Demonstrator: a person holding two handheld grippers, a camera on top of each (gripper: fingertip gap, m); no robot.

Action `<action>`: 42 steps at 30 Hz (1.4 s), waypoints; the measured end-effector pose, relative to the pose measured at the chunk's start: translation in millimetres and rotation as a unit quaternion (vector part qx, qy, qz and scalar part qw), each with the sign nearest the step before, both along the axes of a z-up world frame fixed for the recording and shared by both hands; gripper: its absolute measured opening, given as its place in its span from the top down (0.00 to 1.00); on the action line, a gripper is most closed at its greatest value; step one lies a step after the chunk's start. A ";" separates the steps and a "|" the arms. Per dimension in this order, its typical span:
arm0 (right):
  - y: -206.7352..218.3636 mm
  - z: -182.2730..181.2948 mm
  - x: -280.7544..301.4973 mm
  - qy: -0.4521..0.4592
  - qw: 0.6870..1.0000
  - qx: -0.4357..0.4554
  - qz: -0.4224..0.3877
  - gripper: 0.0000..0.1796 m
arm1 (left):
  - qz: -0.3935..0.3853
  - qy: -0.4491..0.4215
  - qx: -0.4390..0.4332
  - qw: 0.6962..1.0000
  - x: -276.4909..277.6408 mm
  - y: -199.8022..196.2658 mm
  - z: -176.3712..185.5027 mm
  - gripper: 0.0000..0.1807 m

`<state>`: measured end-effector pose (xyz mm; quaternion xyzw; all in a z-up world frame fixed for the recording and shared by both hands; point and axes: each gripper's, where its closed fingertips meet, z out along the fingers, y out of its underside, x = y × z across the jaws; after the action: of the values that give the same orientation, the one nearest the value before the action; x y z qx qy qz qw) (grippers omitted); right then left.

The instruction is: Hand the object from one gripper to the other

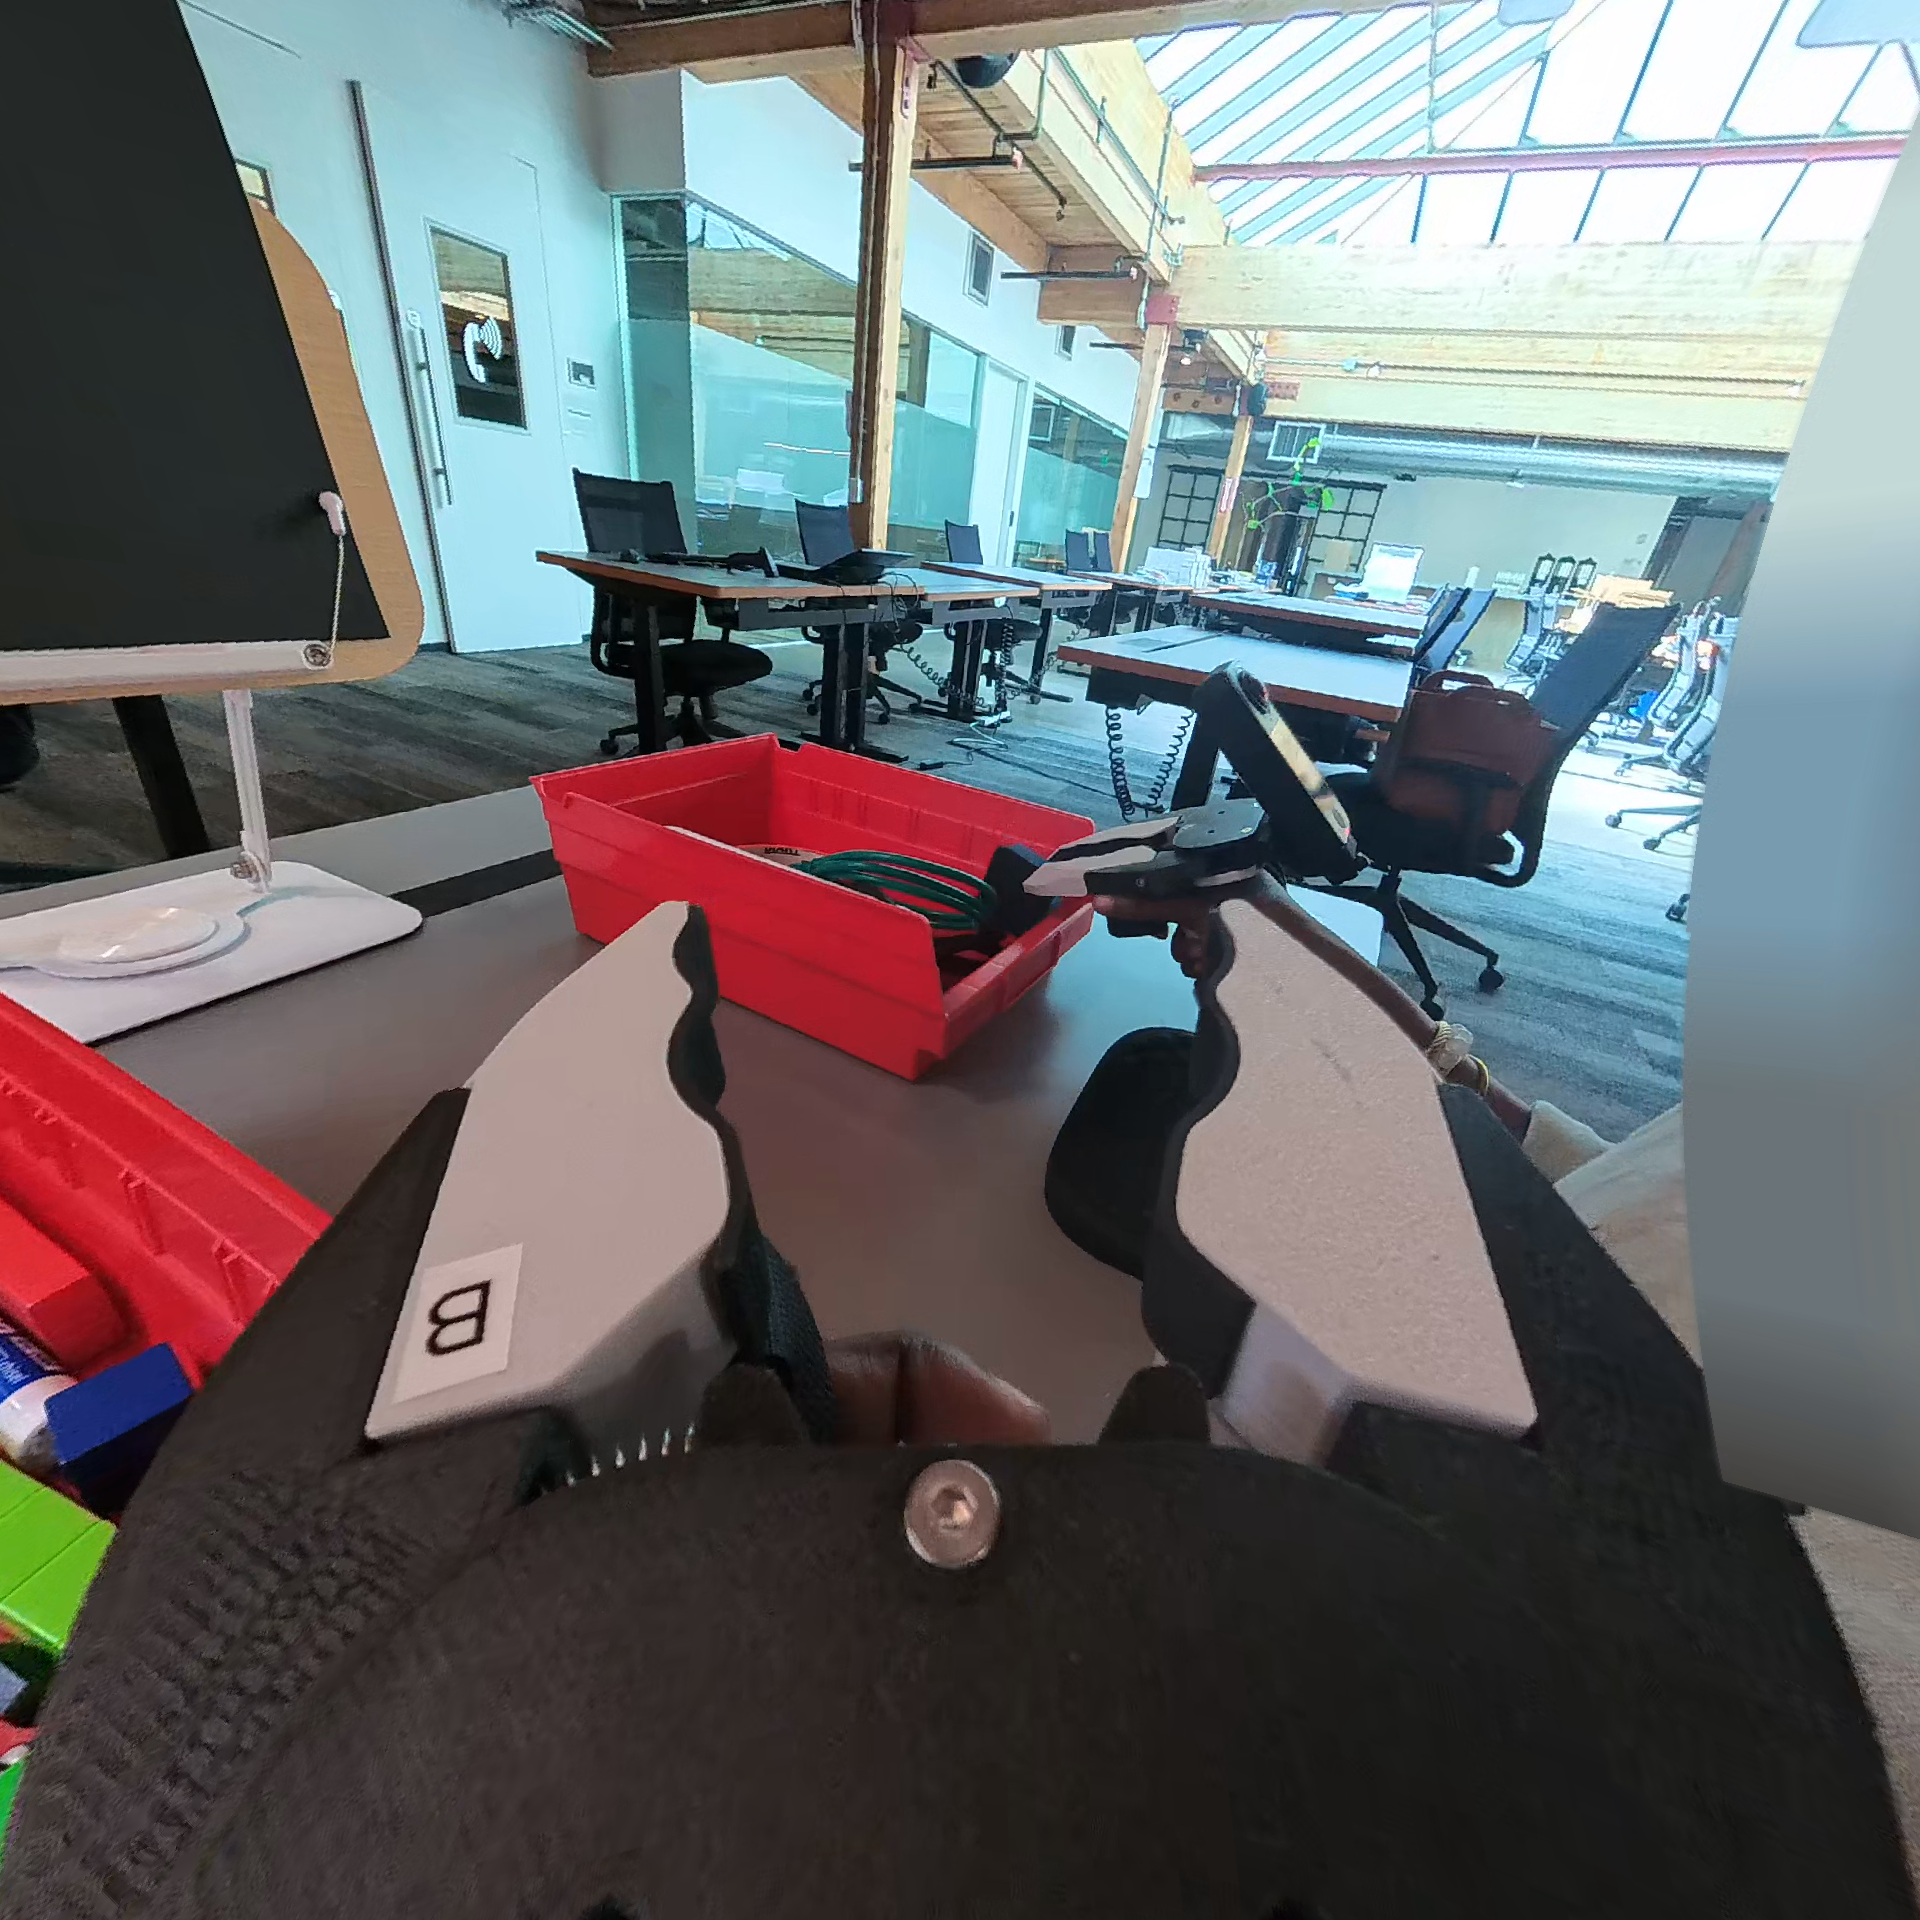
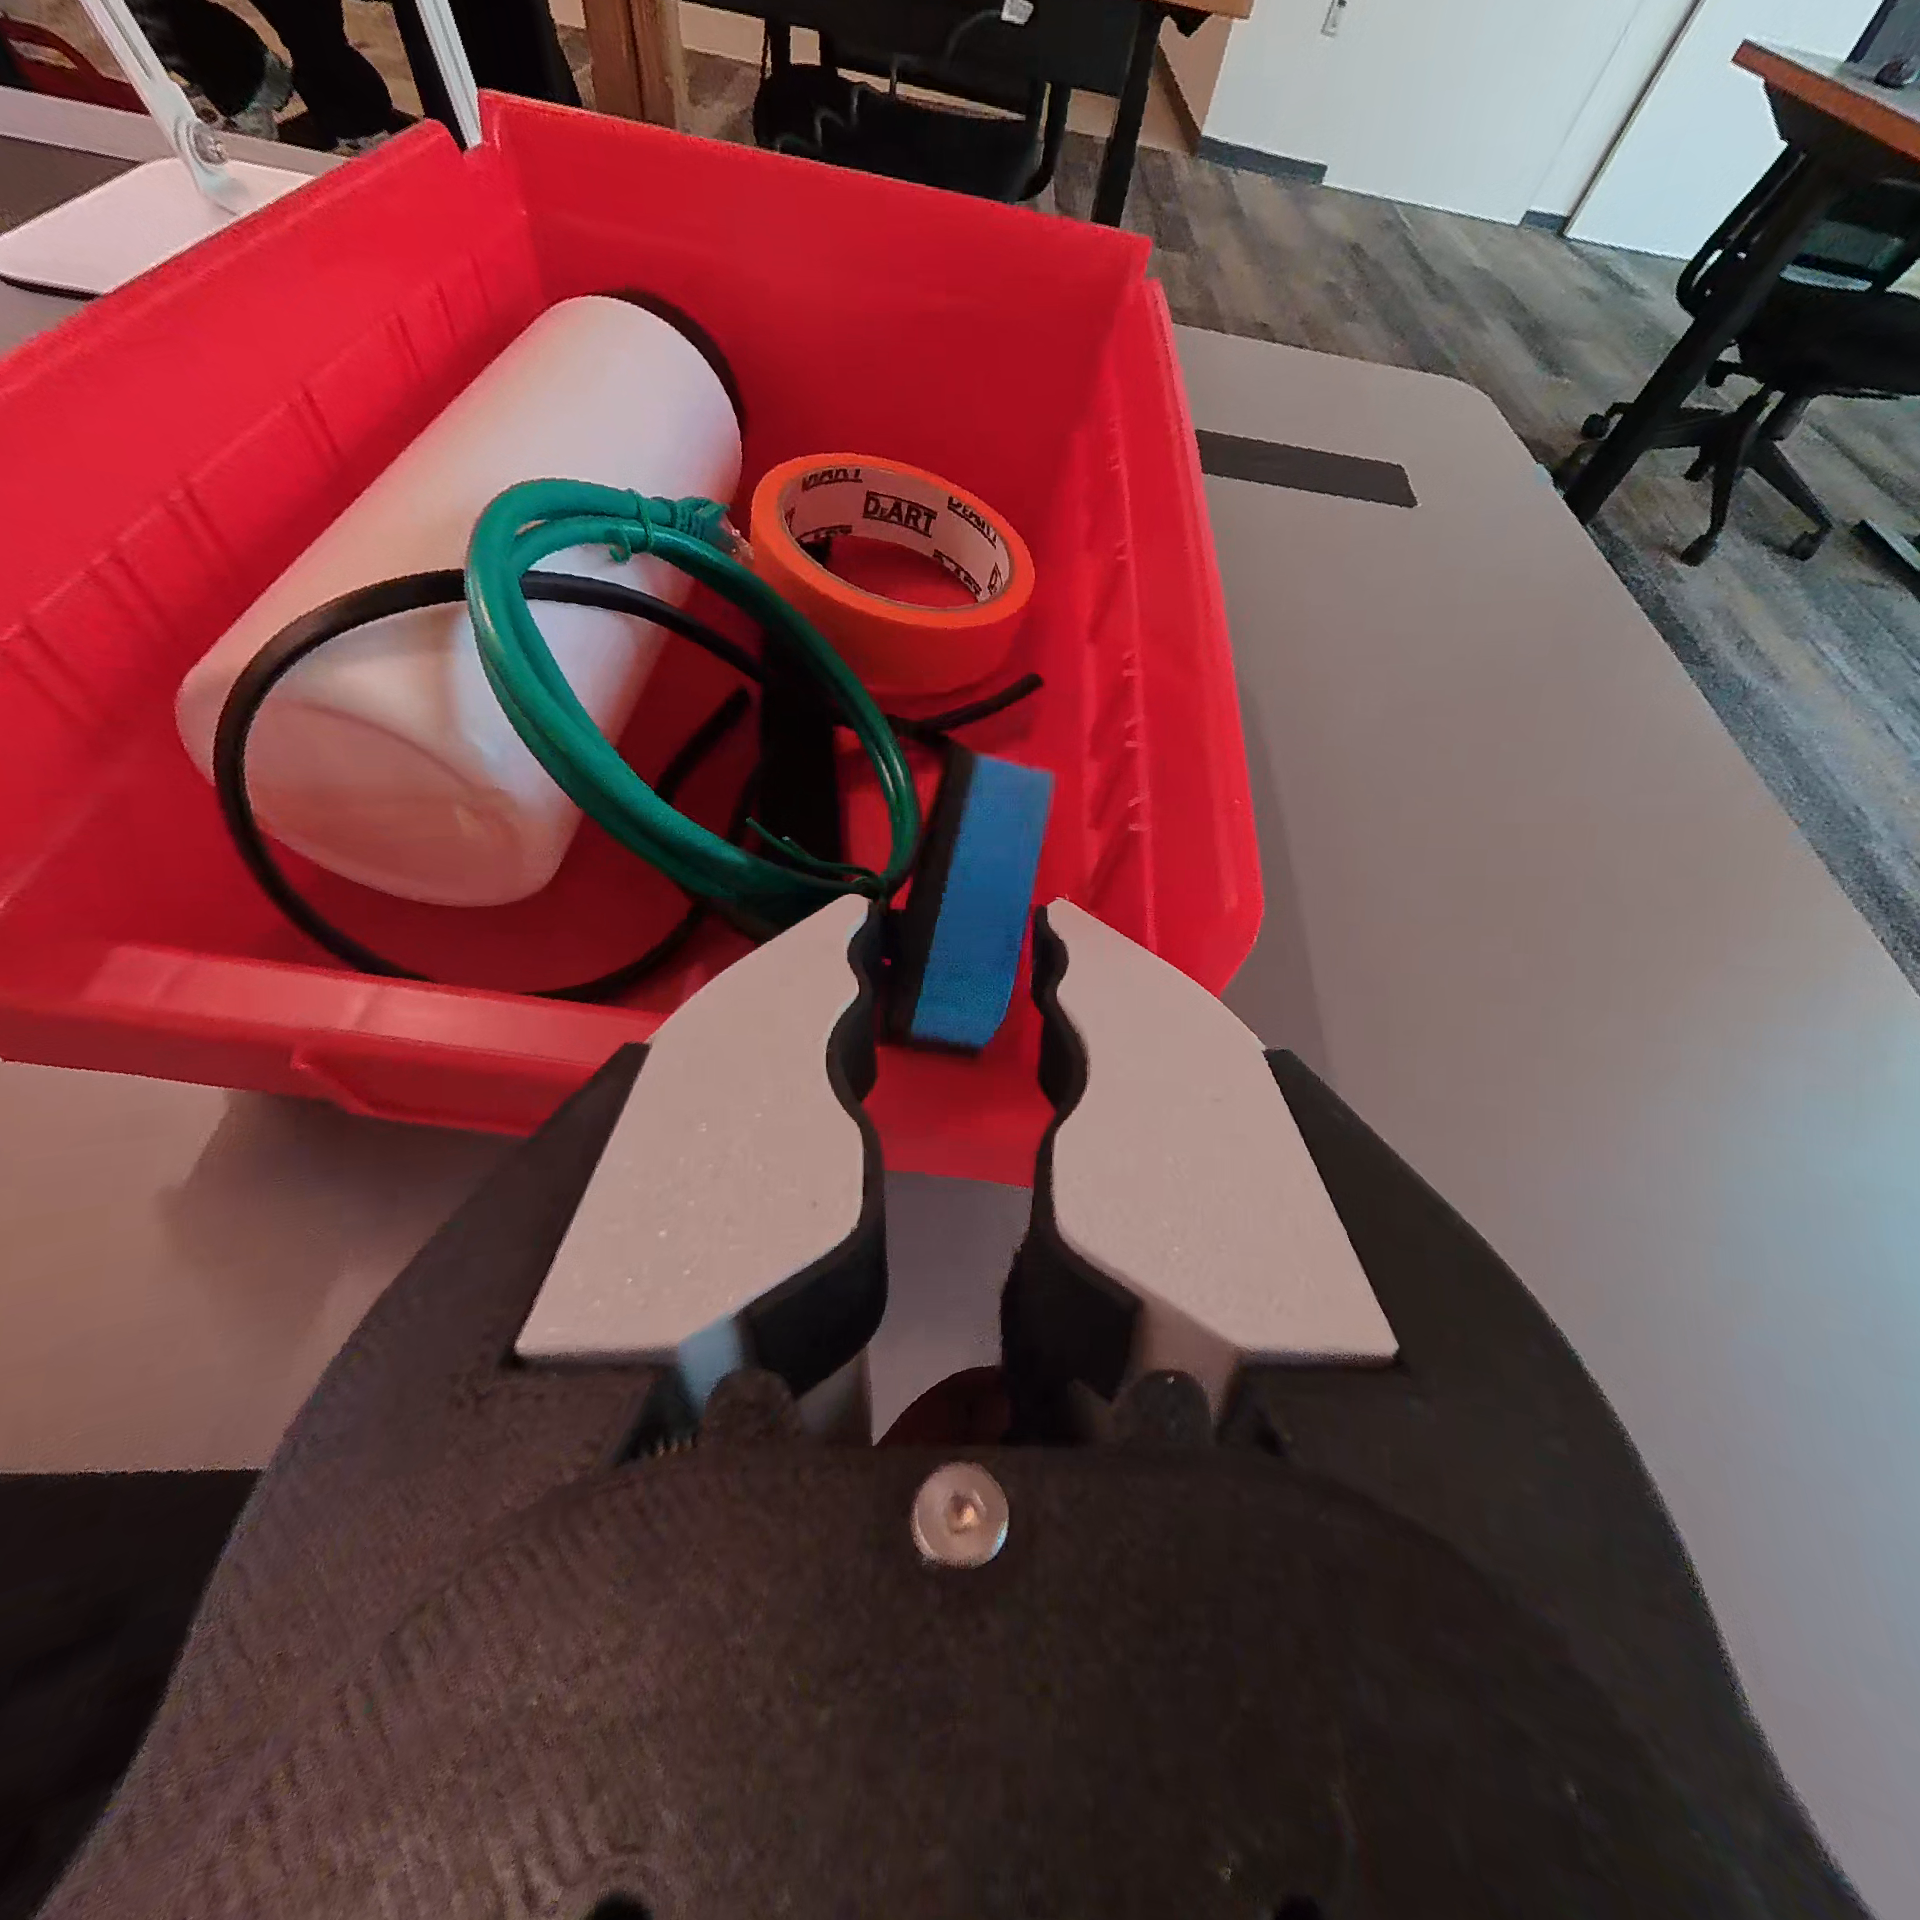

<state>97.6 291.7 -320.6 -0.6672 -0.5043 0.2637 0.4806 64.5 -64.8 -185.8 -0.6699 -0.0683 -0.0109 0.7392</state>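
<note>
Left wrist view looks across a grey tabletop toward an open office with rows of desks, black office chairs, timber beams and a glazed roof. The left gripper has its jaws spread wide with nothing between them. A red bin sits ahead of it on the tabletop, and the right gripper reaches into that bin's right end from the right side. A white lamp base stands at the left beside the lower corner of a dark screen, and the corner of a second red bin shows at the lower left.

In the right wrist view, the right gripper hovers over the near right corner of the red bin. Its jaws are partly open on either side of a blue tape roll standing on edge; whether the fingers touch it cannot be told. Beside the roll lie a coiled green cable, a white cylinder, an orange tape roll and a black cord. Beyond the tabletop lies grey carpet, with a white door at the far wall.
</note>
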 end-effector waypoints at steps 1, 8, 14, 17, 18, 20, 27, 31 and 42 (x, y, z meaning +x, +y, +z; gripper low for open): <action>-1.0 -0.5 -0.6 0.001 1.000 -0.004 0.003 0.84 | 0.001 0.001 -0.001 1.000 -0.1 0.1 -0.3 0.51; -8.9 11.5 -1.3 0.029 0.999 -0.004 0.014 0.72 | 0.012 0.003 -0.019 1.000 -4.3 -2.2 -4.3 0.51; -42.6 60.8 -4.1 0.149 0.985 -0.029 0.086 0.51 | 0.070 0.000 -0.031 0.997 -24.9 -18.0 -3.5 0.53; -67.6 97.9 2.6 0.243 0.955 -0.082 0.148 0.44 | 0.121 -0.009 -0.047 0.991 -44.2 -31.2 -7.3 0.54; -73.8 108.8 6.7 0.268 0.944 -0.100 0.165 0.43 | 0.143 -0.016 -0.057 0.988 -52.4 -36.3 -10.4 0.54; -82.5 125.7 15.3 0.305 0.924 -0.125 0.193 0.43 | 0.192 -0.028 -0.090 0.977 -73.2 -47.6 -21.3 0.54; -88.9 149.0 31.0 0.346 0.905 -0.131 0.208 0.47 | 0.294 -0.077 -0.278 0.911 -150.1 -67.4 -88.6 0.59; -89.3 149.9 31.5 0.343 0.910 -0.118 0.203 0.47 | 0.233 -0.107 -0.412 0.875 -157.5 -57.3 -129.6 0.60; -79.7 151.0 37.1 0.354 0.908 -0.117 0.190 0.50 | 0.211 -0.105 -0.557 0.796 -174.3 -51.1 -171.4 0.73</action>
<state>134.7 211.9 -169.7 -0.4725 -0.3838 0.6261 0.4873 -109.9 -115.9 -357.3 -0.9298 -0.2793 0.1151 0.2103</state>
